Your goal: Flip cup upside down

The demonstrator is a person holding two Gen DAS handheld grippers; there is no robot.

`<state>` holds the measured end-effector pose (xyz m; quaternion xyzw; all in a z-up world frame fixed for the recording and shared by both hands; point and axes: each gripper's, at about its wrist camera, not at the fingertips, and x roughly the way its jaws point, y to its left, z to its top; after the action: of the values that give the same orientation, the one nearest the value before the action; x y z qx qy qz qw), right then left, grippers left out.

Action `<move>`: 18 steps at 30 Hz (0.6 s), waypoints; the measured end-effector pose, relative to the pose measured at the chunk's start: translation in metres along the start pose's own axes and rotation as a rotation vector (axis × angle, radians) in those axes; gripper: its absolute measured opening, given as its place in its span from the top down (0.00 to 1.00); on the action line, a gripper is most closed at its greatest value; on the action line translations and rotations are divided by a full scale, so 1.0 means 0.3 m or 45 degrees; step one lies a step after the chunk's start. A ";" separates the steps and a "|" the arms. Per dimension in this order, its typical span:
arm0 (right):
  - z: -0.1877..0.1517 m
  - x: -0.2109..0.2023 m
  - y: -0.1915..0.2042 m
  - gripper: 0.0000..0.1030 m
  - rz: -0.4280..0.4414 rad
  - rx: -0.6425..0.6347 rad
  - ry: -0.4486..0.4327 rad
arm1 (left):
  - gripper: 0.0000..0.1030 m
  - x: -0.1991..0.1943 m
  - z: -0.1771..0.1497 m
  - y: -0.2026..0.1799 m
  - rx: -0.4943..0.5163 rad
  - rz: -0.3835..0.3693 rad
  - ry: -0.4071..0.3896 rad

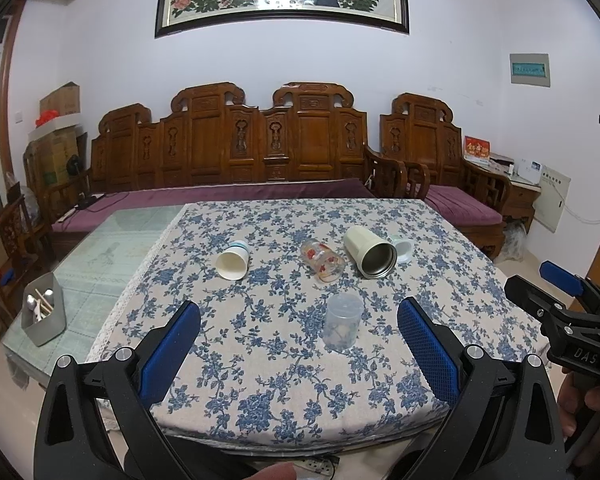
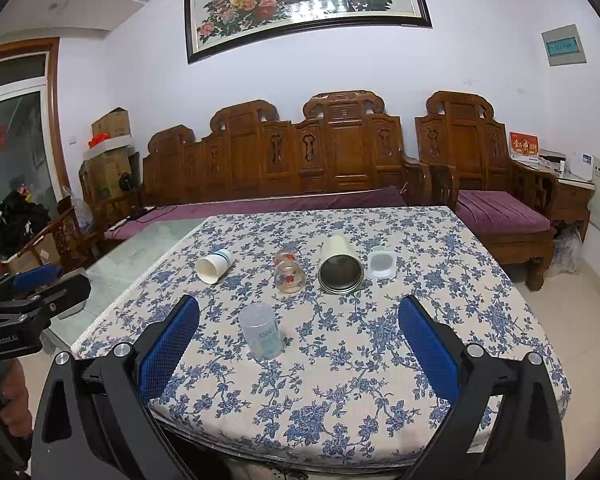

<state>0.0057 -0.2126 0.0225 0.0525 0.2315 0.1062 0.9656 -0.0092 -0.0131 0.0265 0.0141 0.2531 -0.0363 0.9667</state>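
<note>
- Left wrist view: the left gripper [image 1: 299, 334] hangs over the near edge of the flowered tablecloth [image 1: 260, 380], jaws spread wide, holding nothing.
- A clear plastic cup [image 1: 342, 321] stands on the cloth between its fingers, mouth down.
- Farther off, four cups lie on their sides in a row: white paper cup [image 1: 232, 262] at left, flower-printed glass [image 1: 324, 261], cream steel tumbler [image 1: 370, 252], small white cup [image 1: 402, 247] at right.
- Right gripper [image 2: 299, 334] likewise has its jaws spread and empty; the clear cup sits left of its centre.
</note>
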 end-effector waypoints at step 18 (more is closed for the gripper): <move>-0.003 0.001 -0.003 0.03 0.000 0.001 0.001 | 0.08 0.000 -0.005 0.005 -0.011 0.000 -0.004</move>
<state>0.0056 -0.2134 0.0214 0.0528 0.2321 0.1062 0.9654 -0.0098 -0.0114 0.0253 0.0099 0.2518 -0.0352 0.9671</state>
